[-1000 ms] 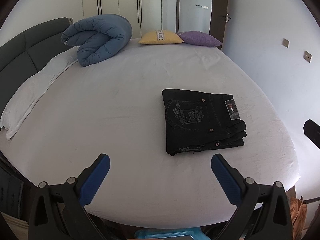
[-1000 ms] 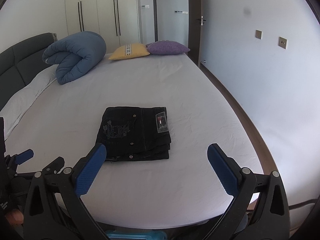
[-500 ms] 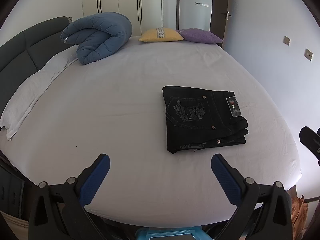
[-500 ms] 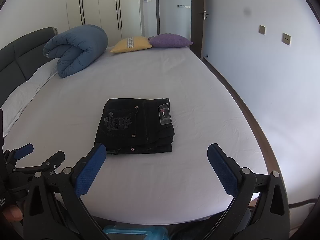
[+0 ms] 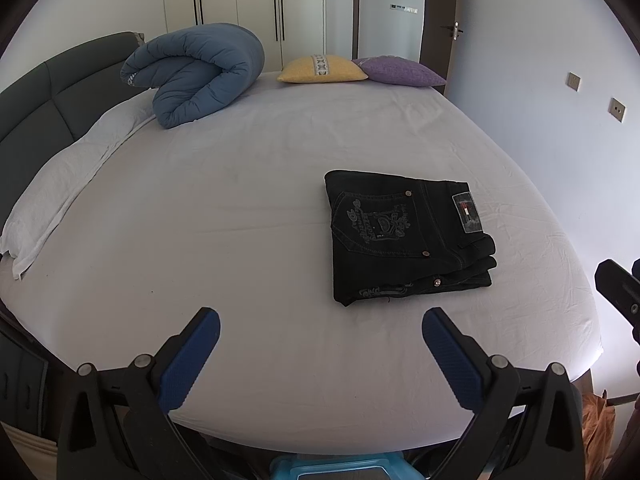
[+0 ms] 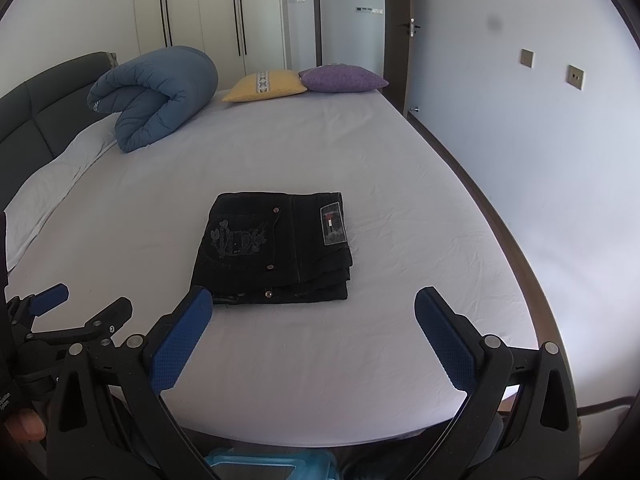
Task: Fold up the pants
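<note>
Black jeans (image 5: 404, 236) lie folded into a compact rectangle on the white bed sheet (image 5: 240, 220), back pocket embroidery and brand patch facing up; the right wrist view shows the same jeans (image 6: 276, 248) just ahead of centre. My left gripper (image 5: 320, 352) is open and empty, held back near the bed's front edge, left of and short of the jeans. My right gripper (image 6: 312, 332) is open too, empty, hovering just short of the jeans' near edge. The left gripper (image 6: 76, 308) shows at the left of the right wrist view.
A rolled blue duvet (image 5: 200, 76), a yellow cushion (image 5: 322, 69) and a purple cushion (image 5: 400, 72) sit at the far end. A white pillow (image 5: 60, 184) lies along the dark headboard (image 5: 48, 92) on the left. A wall (image 6: 540, 140) runs along the bed's right side.
Both grippers have pulled back slightly and risen, jaws unchanged. The folded jeans have not moved on the bed.
</note>
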{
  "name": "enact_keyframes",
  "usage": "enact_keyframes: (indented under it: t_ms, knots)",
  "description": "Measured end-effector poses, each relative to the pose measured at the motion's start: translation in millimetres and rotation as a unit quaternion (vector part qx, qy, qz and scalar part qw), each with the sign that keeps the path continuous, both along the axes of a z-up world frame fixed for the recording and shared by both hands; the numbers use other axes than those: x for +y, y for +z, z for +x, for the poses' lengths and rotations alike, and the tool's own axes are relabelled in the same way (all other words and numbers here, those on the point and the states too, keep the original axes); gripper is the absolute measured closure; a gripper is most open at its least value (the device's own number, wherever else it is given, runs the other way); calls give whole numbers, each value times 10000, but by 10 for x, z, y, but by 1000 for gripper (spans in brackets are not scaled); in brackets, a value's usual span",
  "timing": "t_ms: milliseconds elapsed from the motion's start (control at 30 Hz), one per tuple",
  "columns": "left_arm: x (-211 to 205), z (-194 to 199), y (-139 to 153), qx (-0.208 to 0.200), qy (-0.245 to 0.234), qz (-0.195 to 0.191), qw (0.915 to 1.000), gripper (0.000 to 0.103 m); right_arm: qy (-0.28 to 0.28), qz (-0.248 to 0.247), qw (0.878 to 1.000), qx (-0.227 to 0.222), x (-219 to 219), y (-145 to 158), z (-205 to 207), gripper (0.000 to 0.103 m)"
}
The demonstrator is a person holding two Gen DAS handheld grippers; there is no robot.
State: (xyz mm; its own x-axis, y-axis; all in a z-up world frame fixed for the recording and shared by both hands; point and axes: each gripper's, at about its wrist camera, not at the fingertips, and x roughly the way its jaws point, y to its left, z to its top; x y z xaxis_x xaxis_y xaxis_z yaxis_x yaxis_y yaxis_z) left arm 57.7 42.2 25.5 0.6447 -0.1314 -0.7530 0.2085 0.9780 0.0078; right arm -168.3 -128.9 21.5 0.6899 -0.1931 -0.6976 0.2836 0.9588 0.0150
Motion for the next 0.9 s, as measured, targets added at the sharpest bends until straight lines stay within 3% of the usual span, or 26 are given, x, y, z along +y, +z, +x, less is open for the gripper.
enact_keyframes:
  t_ms: [900]
  knots:
    - [-36,-54,-26,35,-32,6,10000,0,33,26,10000,19,0,-35,-29,0]
